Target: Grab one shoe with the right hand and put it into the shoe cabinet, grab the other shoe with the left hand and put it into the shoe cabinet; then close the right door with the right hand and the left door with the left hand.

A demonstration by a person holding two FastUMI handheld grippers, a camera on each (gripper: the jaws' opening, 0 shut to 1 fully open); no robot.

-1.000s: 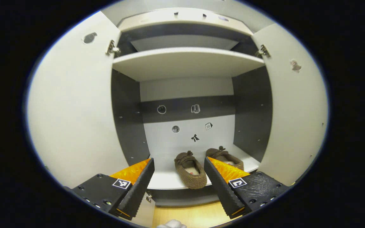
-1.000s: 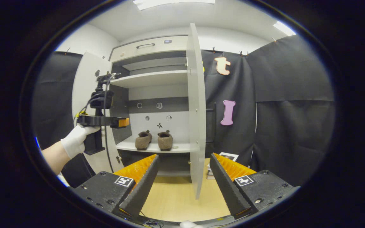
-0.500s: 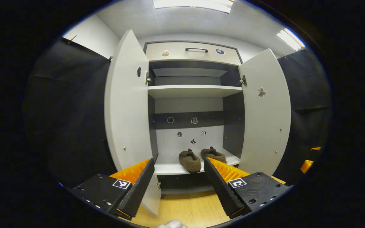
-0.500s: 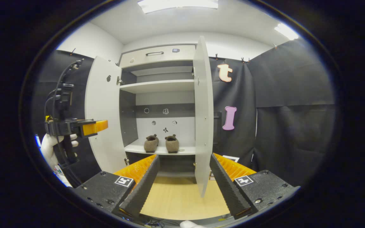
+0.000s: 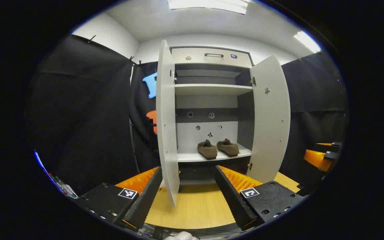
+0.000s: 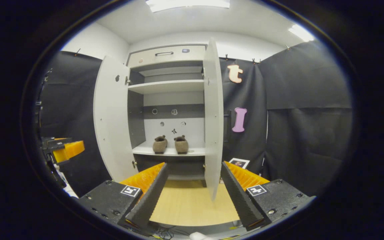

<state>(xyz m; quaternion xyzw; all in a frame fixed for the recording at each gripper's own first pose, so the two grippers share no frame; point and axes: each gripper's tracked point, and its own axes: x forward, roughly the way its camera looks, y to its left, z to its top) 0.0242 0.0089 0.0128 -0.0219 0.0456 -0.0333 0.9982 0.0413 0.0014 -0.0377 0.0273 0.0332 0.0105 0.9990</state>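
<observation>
- Landmark: the cabinet stands with both doors swung wide; every place below is given relative to it.
- Shoes: the left shoe and the right shoe sit side by side on the cabinet's lower shelf, toes toward the back panel. Judgement: both placing steps are complete, and only the door closings remain.
- Left tongs: released, holding nothing, positioned in front of the cabinet and clear of it. The left door appears edge-on between the fingers, which suggests the tongs are lined up with that door's free edge.
- Right tongs: released, holding nothing, also in front of the cabinet and apart from it. The right door appears edge-on between the fingers; judgement: this alignment suits a push on the door's outer face.
- Sequence: the task calls for the right door first, so the right tongs are presumably the next to act.
- Clearance: the shoes lie well inside the shelf's front edge, so neither door should foul them on closing.
- Floor: the wooden floor lies under both door edges.
</observation>
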